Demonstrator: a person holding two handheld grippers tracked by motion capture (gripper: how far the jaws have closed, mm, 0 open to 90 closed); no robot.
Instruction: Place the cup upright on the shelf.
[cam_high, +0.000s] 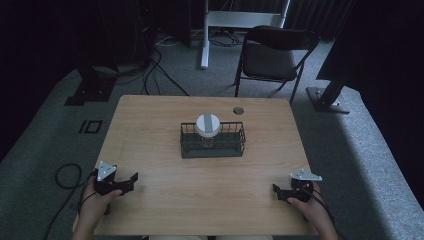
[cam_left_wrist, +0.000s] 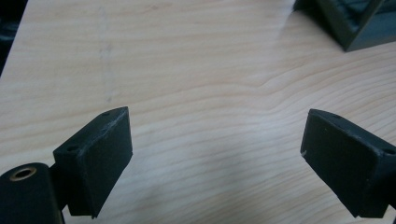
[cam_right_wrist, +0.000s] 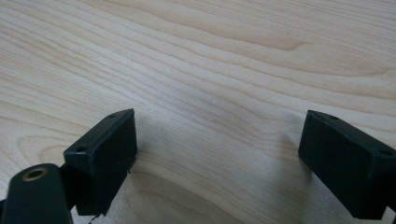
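Table (cam_high: 165, 200): light wood — carpet seen around it.
Chair (cam_high: 272, 57): folding, set beyond the far edge.
Wire basket (cam_high: 186, 145): dark, placed mid-table, well apart from both grippers.
Jar (cam_high: 207, 127): white-lidded, stood inside the basket.
Left gripper (cam_high: 131, 181): held at near-left edge; fingers (cam_left_wrist: 95, 163) spread wide, nothing gripped.
Right gripper (cam_high: 280, 192): held at near-right edge; fingers (cam_right_wrist: 105, 156) spread wide, nothing gripped.

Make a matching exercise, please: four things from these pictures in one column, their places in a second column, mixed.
1. white-lidded glass jar
2. dark wire basket
3. left gripper
4. black folding chair

a. on the floor behind the table
b. at the near left table corner
c. inside the basket
d. in the table's middle

Pairs: 1-c, 2-d, 3-b, 4-a
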